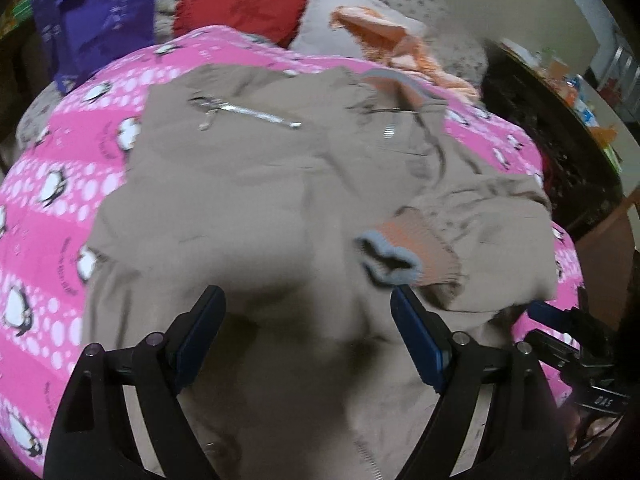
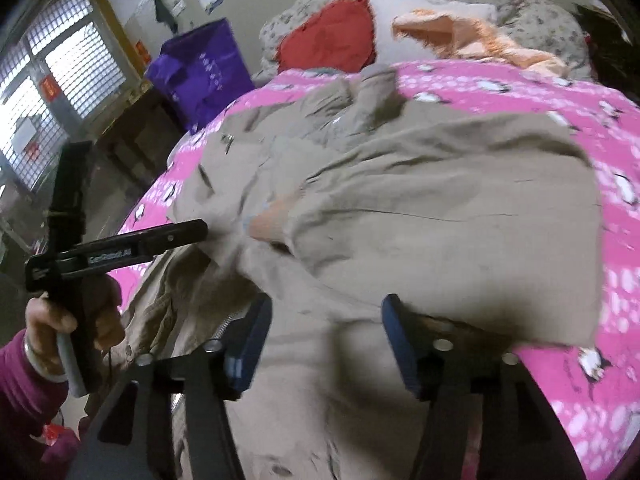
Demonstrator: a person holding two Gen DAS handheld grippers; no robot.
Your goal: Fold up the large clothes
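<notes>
Tan jacket (image 1: 248, 208) sprawled across the pink penguin blanket (image 1: 60, 184), one sleeve cuff (image 1: 392, 256) folded inward. Left gripper (image 1: 308, 312) hovers wide open above it, gripping nothing — right gripper (image 2: 326, 320) likewise spread, apparently just over the near hem.

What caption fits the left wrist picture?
Open left hand-held gripper hovers over a tan zip jacket spread on a pink penguin blanket.
</notes>
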